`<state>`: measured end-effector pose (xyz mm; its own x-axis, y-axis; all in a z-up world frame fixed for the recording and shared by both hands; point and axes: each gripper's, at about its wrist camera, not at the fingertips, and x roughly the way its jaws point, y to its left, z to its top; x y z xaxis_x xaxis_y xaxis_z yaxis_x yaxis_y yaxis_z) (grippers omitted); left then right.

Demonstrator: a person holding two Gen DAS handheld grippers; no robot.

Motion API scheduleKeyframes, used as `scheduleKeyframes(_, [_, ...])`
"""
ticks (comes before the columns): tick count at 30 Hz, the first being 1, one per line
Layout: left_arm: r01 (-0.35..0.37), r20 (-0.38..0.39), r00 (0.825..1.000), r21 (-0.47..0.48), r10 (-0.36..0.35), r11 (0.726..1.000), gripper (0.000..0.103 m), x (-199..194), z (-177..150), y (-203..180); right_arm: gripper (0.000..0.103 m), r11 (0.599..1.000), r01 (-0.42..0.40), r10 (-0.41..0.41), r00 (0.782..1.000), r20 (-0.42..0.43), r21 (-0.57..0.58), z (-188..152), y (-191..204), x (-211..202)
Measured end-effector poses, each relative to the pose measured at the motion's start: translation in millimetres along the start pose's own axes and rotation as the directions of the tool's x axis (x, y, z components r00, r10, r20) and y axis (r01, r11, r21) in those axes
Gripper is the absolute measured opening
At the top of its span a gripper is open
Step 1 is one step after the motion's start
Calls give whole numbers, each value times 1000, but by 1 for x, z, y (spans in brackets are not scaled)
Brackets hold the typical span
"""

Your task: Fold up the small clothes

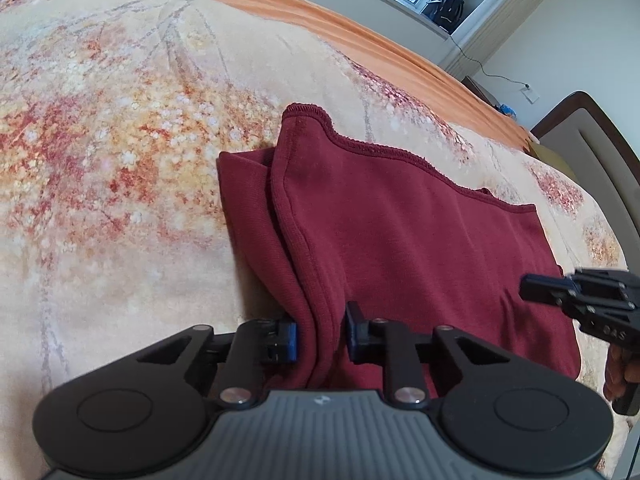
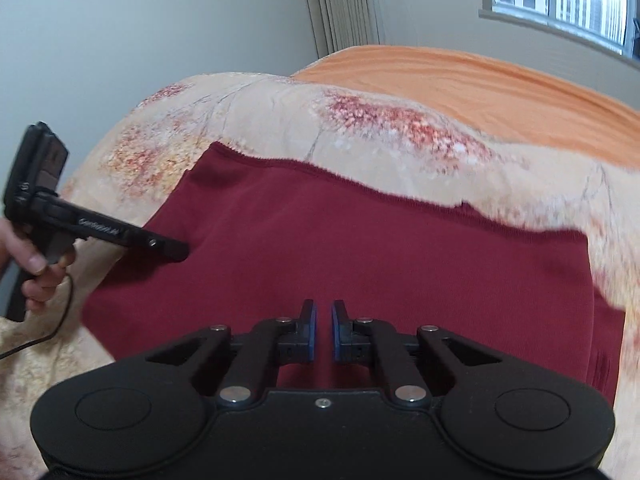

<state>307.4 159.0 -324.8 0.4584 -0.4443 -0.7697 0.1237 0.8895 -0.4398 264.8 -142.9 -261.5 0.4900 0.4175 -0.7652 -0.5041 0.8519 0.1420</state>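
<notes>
A dark red garment [image 1: 400, 220] [image 2: 360, 248] lies partly folded on a floral blanket [image 1: 120, 120], its left side doubled over into a thick edge. My left gripper [image 1: 322, 336] is shut on that doubled edge near the garment's near left corner, with cloth filling the gap between its blue pads. In the right wrist view the left gripper [image 2: 180, 250] reaches onto the garment's left side. My right gripper [image 2: 323, 320] is shut, its pads almost touching, low over the garment's near edge. I cannot tell whether cloth is pinched there. From the left wrist, the right gripper [image 1: 528, 290] sits at the garment's right side.
The blanket [image 2: 280, 120] covers a bed with an orange sheet [image 1: 320, 20] [image 2: 480, 80] beyond it. A padded headboard [image 1: 592, 152] stands at the right. A window sill holds a black bag [image 1: 446, 8]. A hand [image 2: 36, 272] grips the left tool's handle.
</notes>
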Motion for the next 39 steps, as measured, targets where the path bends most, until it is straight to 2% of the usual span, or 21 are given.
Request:
scheduleKeyframes(3, [3,3,1000,-3,-3,1000,19,-4,2,-4,8,999,6,-7,1000,-15,-43,12,7,16])
scheduleKeyframes(5, [7,5,1000,-2,-7,1000,17,-10,4,-6,8,995,48,-53,997,-61,-86,14,12,33])
scheduleKeyframes(8, [43,19,999,-12,-43,999,16,-20,7,-9,6,996,57,-66,989,-130,-71,6,7,56])
scheduleKeyframes(13, [79,39,996,19,-80,997,16,-34,17,-32,6,999,45,-46,992,-117,-10,-6,-1,67])
scheduleKeyframes(16, [86,41,995,40,-88,995,16,-37,25,-53,7,990,-8,19,996,-82,138,-7,-17,61])
scheduleKeyframes(17, [92,41,995,47,-94,995,16,-36,27,-64,11,976,-48,61,997,-53,213,-9,-26,53])
scheduleKeyframes(19, [103,40,994,80,-107,991,16,-31,34,-91,18,942,-86,90,996,2,323,-15,-42,32])
scheduleKeyframes(21, [105,32,993,141,-110,984,16,-23,36,-124,19,902,-141,128,990,61,409,-27,-57,11])
scheduleKeyframes(23, [93,15,995,223,-99,970,16,-10,35,-159,23,858,-172,150,985,85,483,-40,-73,-4])
scheduleKeyframes(25, [52,-7,999,310,-52,949,16,11,30,-194,25,823,-159,126,987,97,545,-55,-90,-15])
scheduleKeyframes(29, [-10,-53,998,439,37,898,19,57,6,-243,27,676,-167,81,985,153,718,-91,-131,-38])
scheduleKeyframes(31, [-18,-65,996,467,54,884,24,66,-2,-255,28,628,-178,71,983,172,758,-103,-143,-47])
scheduleKeyframes(35, [-1,-27,1000,487,16,874,42,55,-11,-268,35,588,-221,73,973,221,778,-109,-157,-56])
scheduleKeyframes(39, [32,-15,999,536,-29,844,46,44,-17,-285,43,570,-272,88,959,271,775,-102,-167,-61])
